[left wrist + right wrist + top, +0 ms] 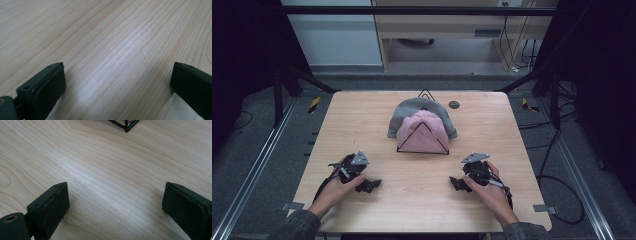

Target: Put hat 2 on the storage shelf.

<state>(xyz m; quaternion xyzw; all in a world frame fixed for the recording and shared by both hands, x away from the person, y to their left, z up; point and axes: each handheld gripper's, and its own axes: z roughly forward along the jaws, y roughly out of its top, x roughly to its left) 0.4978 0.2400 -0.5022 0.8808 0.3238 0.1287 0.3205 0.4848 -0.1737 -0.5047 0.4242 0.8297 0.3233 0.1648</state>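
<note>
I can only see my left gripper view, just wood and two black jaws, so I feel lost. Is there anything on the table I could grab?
Observer: Yes, a pink hat sits on a black wire stand in the middle of the table, farther from you than both hands.
Operator: Is it all alone there?
Observer: No, a grey hat lies right behind it, touching it.
Operator: Is my other gripper holding something?
Observer: No, the right gripper is open, with bare wood between its jaws.
</note>
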